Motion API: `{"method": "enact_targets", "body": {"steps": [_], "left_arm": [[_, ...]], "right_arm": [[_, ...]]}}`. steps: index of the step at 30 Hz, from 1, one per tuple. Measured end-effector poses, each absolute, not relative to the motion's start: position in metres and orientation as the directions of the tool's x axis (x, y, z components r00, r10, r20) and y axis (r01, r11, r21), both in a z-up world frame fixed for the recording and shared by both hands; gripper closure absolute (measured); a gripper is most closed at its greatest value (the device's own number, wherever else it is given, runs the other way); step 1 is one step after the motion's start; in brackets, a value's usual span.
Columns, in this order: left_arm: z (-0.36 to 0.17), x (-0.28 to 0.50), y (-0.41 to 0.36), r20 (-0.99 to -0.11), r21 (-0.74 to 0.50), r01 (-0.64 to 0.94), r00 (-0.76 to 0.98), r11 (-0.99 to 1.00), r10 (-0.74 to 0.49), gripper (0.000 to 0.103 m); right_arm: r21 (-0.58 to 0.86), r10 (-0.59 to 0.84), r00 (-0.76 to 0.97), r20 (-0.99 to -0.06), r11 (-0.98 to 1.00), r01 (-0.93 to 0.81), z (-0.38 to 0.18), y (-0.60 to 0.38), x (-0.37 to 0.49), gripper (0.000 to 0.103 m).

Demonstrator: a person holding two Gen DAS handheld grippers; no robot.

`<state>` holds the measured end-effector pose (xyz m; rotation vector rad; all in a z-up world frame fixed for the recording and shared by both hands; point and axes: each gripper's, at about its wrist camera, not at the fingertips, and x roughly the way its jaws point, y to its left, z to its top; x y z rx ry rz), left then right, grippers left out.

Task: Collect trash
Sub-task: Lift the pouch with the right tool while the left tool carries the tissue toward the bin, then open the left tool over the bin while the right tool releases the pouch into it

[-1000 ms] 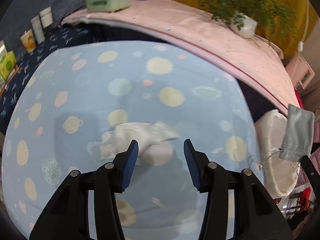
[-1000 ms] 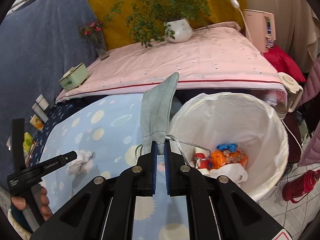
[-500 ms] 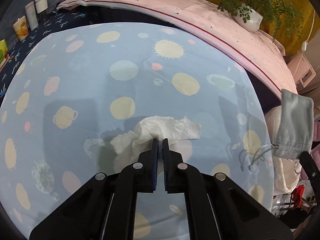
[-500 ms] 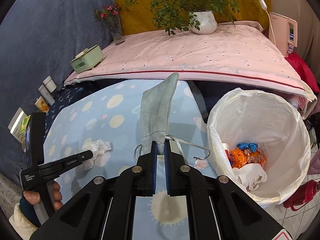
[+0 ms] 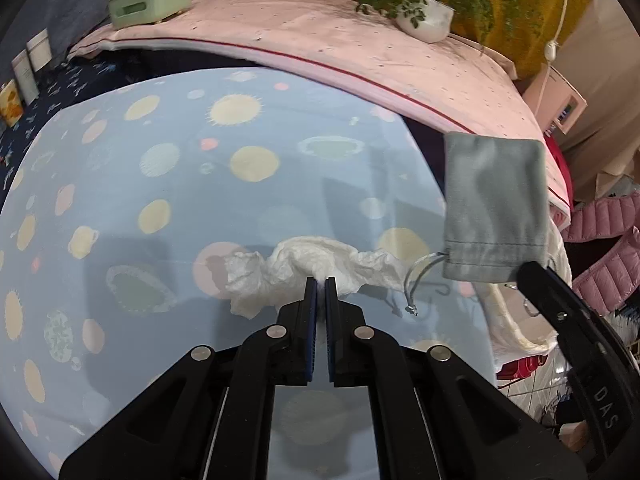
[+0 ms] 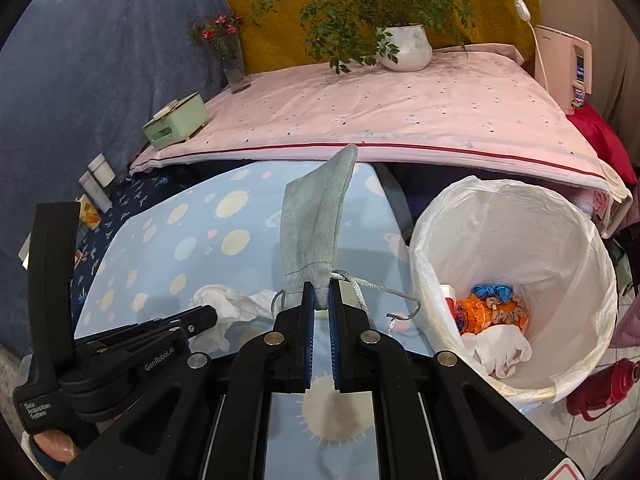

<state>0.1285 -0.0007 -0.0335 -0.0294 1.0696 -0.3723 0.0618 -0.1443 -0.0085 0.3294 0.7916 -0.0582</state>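
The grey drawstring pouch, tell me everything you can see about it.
The grey drawstring pouch is a small flat bag of soft, felt-like fabric with a stitched hem near its mouth and a silvery cord trailing loose. The right hand-held gripper is shut on its gathered mouth end, so its closed end points away from the gripper. It hangs clear above the blue planet-print cloth, beside the white-lined bin.

The left gripper is low and reaches forward, its jaws pinched together with only a thin slit between the blue pads. The right gripper sits just to its right, held higher, jaws likewise clamped close. A bit of the person's left hand shows under the left gripper's handle
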Motion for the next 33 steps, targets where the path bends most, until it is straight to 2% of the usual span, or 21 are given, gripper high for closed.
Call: {"method": "enact_targets", "body": {"steps": [14, 29, 32, 33], "left_arm": [[-0.011, 0.116, -0.082, -0.831, -0.200, 0.412, 0.409, 0.889, -0.376, 0.099], [0.002, 0.100, -0.179, -0.803, -0.259, 0.550, 0.334, 0.794, -0.493, 0.099], [0.002, 0.100, -0.193, -0.799, -0.267, 0.559, 0.327, 0.785, -0.504, 0.098], [0.002, 0.099, -0.196, -0.799, -0.255, 0.558, 0.339, 0.790, -0.497, 0.092]], "right_arm": [[0.305, 0.002, 0.730, -0.683, 0.909, 0.283, -0.005, -0.210, 0.037, 0.096], [0.339, -0.109, 0.720, -0.685, 0.827, 0.448, -0.016, -0.298, 0.000, 0.096], [0.340, -0.122, 0.711, -0.692, 0.814, 0.471, -0.021, -0.310, -0.005, 0.096], [0.341, -0.123, 0.708, -0.695, 0.811, 0.475, -0.023, -0.313, -0.005, 0.096]]}}
